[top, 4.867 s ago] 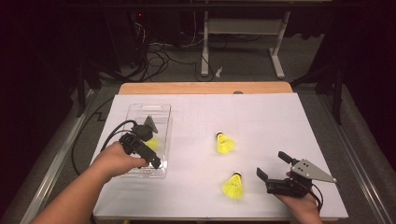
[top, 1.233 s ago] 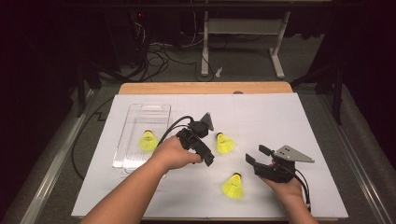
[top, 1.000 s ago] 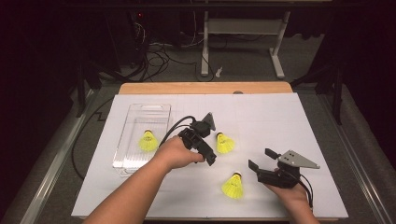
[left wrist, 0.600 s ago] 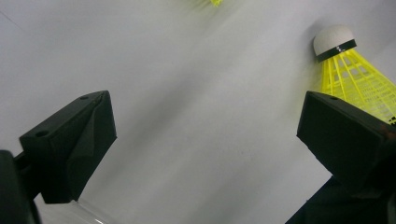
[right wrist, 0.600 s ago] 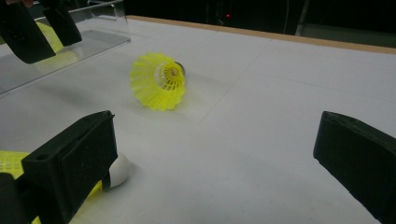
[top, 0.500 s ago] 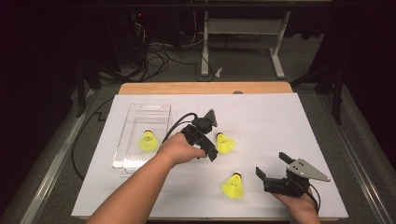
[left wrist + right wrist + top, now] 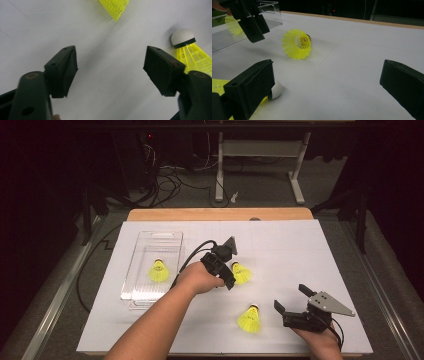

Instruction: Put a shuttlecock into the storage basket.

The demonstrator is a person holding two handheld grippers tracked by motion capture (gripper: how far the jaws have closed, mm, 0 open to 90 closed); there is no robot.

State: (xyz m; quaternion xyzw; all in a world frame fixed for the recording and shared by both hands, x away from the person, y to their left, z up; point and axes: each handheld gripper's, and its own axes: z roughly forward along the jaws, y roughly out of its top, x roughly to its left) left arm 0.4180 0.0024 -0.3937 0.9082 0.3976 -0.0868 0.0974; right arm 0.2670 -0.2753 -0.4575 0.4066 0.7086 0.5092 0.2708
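Nearest the front edge of the white table (image 7: 150,330), toward its right corner, right gripper (image 7: 295,301) rests low in the person's hand, jaws wide, nothing between them. Just to its left lies one yellow shuttlecock (image 7: 250,318), cork end pointing away from the front edge; in the right gripper view its white cork (image 7: 276,90) peeks out beside the near jaw, not gripped.

Mid-table, left gripper (image 7: 231,281) is angled down over a second shuttlecock (image 7: 241,273). Its jaws have just been closing but stand moderately apart; in the left gripper view only bare table lies between the pads, and this shuttlecock (image 7: 190,50) sits just outside the right-hand jaw, so no grip yet. Left gripper also shows in the right gripper view (image 7: 253,31), hovering beside the skirt (image 7: 296,44).

Farther back, toward the left edge, a clear plastic tray (image 7: 172,237) holds a third shuttlecock (image 7: 159,270).

Progress, judged from layout: looks like shuttlecocks go into the tray; one in, two left on the table. Step in hand is picking up the middle one; gripper likely needs to shift sideways to straddle it before closing. Front shuttlecock untouched.
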